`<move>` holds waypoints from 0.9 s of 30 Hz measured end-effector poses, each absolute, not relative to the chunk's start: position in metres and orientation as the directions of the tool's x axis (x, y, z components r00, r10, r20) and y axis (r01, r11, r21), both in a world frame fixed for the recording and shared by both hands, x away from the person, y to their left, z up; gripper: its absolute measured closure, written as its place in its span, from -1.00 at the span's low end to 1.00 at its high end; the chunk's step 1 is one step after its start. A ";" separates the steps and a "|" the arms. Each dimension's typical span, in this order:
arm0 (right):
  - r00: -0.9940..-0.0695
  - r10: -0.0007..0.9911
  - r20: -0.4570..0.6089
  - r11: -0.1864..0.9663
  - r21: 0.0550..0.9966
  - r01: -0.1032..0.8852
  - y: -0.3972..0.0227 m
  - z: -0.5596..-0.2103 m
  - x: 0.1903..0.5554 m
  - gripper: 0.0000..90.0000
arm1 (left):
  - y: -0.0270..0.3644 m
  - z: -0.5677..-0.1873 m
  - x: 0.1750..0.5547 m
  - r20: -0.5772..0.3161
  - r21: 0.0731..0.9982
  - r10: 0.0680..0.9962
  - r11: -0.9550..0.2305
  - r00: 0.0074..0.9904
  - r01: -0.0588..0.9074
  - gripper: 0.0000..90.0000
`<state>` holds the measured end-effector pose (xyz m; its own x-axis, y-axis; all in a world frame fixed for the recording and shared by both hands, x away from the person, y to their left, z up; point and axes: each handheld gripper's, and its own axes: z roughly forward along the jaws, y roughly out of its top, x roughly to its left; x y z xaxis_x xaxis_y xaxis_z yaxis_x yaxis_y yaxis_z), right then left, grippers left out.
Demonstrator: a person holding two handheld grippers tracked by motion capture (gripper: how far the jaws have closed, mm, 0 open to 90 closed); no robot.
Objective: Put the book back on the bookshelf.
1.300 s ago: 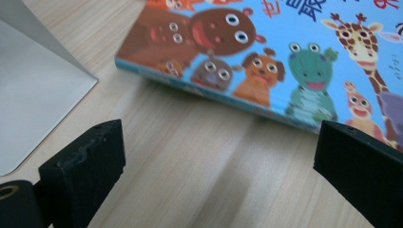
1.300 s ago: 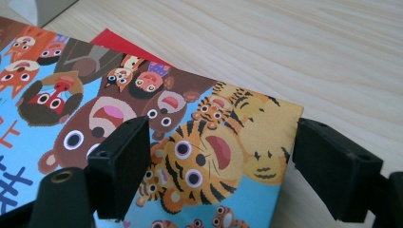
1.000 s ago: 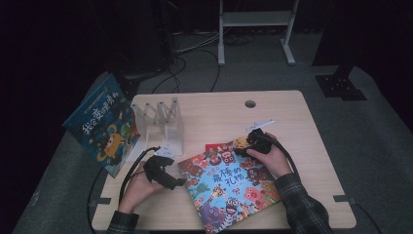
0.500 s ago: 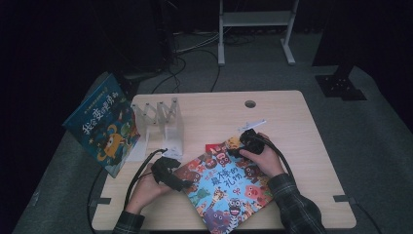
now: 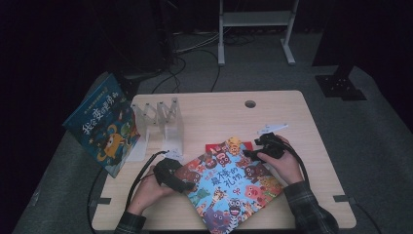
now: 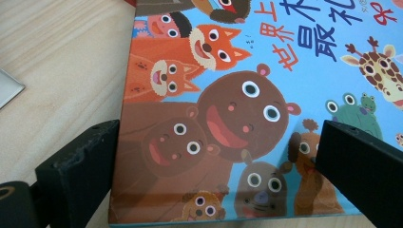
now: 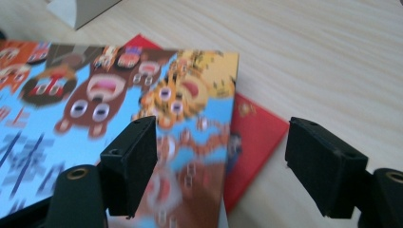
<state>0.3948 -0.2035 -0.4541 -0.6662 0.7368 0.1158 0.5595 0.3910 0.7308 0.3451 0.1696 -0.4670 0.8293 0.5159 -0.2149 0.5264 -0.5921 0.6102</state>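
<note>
You hold a gripper in each hand over a picture book (image 5: 230, 184) that lies face up and turned at an angle on the near part of the light wooden table (image 5: 292, 122). Its blue cover is crowded with cartoon animals and large dark characters.

Your left gripper (image 5: 171, 174) sits at the book's left edge. In the left gripper view its fingers (image 6: 78, 171) stand wide apart over the cover's brown bears, one finger out past the book's edge above bare wood, and they grip nothing.

Your right gripper (image 5: 269, 145) is at the book's far right corner. In the right gripper view its fingers (image 7: 130, 164) are also spread wide and hold nothing; one hangs over the cover and the other is beyond the corner, above the table. That view is blurred across the cover.

A flat red item (image 7: 252, 142) lies under the book's far corner and sticks out from beneath it toward the table's far side. What it is cannot be made out.

Beyond the book's left side stands a clear plastic rack (image 5: 160, 122) with upright dividers. Left of the rack, a second picture book (image 5: 102, 126) with a dark blue cover leans tilted at the table's left edge.
</note>
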 end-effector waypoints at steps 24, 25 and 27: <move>-0.662 0.745 0.080 0.398 0.744 0.537 -0.284 -0.465 0.301 -0.47 | 0.169 -0.466 0.344 -0.222 0.598 0.529 -0.590 0.819 0.543 -0.96; -0.659 0.748 0.079 0.396 0.743 0.540 -0.287 -0.465 0.297 -0.47 | 0.169 -0.466 0.344 -0.222 0.599 0.530 -0.588 0.818 0.543 -0.96; -0.652 0.754 0.081 0.390 0.743 0.543 -0.293 -0.468 0.289 -0.47 | 0.169 -0.466 0.344 -0.221 0.596 0.530 -0.590 0.818 0.544 -0.96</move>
